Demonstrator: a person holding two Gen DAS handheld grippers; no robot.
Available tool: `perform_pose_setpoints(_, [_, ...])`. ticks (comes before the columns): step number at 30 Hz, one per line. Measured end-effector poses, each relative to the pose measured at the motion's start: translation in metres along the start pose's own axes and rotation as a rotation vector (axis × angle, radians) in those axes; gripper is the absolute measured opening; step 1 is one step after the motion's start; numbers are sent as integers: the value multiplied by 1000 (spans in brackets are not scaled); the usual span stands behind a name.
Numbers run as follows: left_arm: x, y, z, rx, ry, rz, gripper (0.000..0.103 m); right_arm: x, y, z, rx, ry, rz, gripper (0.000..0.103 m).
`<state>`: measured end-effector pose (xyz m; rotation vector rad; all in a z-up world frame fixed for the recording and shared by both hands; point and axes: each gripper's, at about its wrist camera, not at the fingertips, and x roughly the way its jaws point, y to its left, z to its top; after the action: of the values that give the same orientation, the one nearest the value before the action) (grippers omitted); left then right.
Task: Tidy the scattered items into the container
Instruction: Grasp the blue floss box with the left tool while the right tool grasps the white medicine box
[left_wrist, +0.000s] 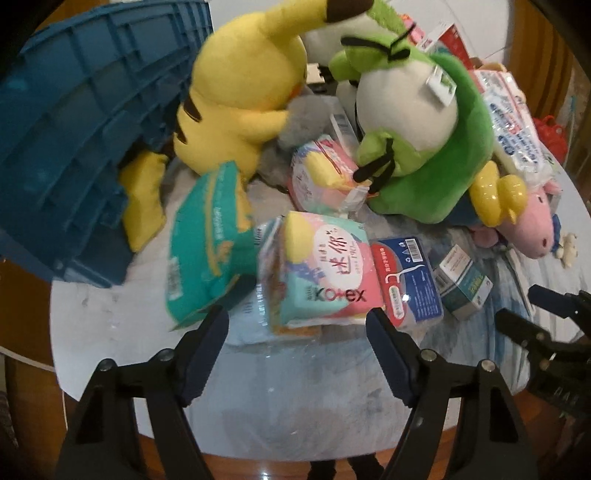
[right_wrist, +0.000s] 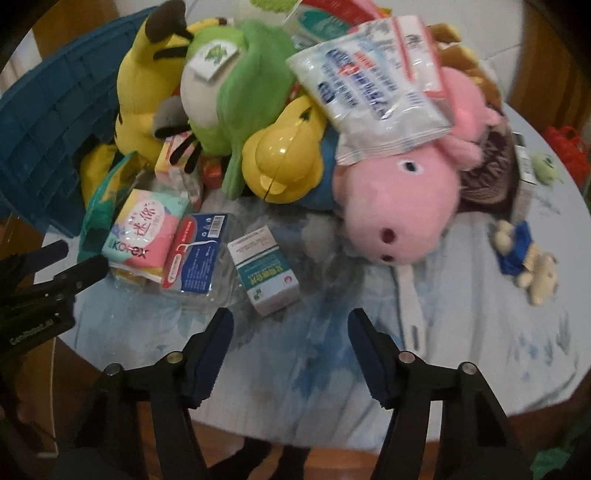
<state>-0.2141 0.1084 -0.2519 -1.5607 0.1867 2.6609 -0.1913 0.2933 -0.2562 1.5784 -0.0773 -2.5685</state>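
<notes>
A blue crate (left_wrist: 74, 129) lies tipped at the left of the round table, with a yellow plush (left_wrist: 240, 92), a green plush (left_wrist: 424, 129) and a pink plush (right_wrist: 399, 199) heaped beside it. In the left wrist view my left gripper (left_wrist: 297, 325) stands open, its fingertips flanking the near edge of a pink Kotex pack (left_wrist: 321, 269) without pressing it. My right gripper (right_wrist: 291, 321) is open over bare cloth, just short of a small teal-and-white box (right_wrist: 264, 275). A blue-and-red floss box (right_wrist: 195, 254) lies between the pack and the small box.
A teal pack (left_wrist: 207, 240) leans by the crate. A white tissue pack (right_wrist: 369, 81) rests on the pink plush. A small bear charm (right_wrist: 524, 258) lies at the right. The pale cloth (right_wrist: 369, 369) covers the table, whose wooden rim runs close below the grippers.
</notes>
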Motion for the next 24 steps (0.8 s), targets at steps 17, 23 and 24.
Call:
perform_pose_setpoints(17, [36, -8, 12, -22, 34, 1, 68, 57, 0, 17, -89, 47, 18, 41])
perform_pose_setpoints(23, [8, -27, 18, -26, 25, -30, 66, 41, -33, 8, -25, 51, -17, 41])
perform_pose_setpoints(24, [2, -32, 19, -27, 20, -41, 68, 38, -39, 6, -13, 52, -27, 41])
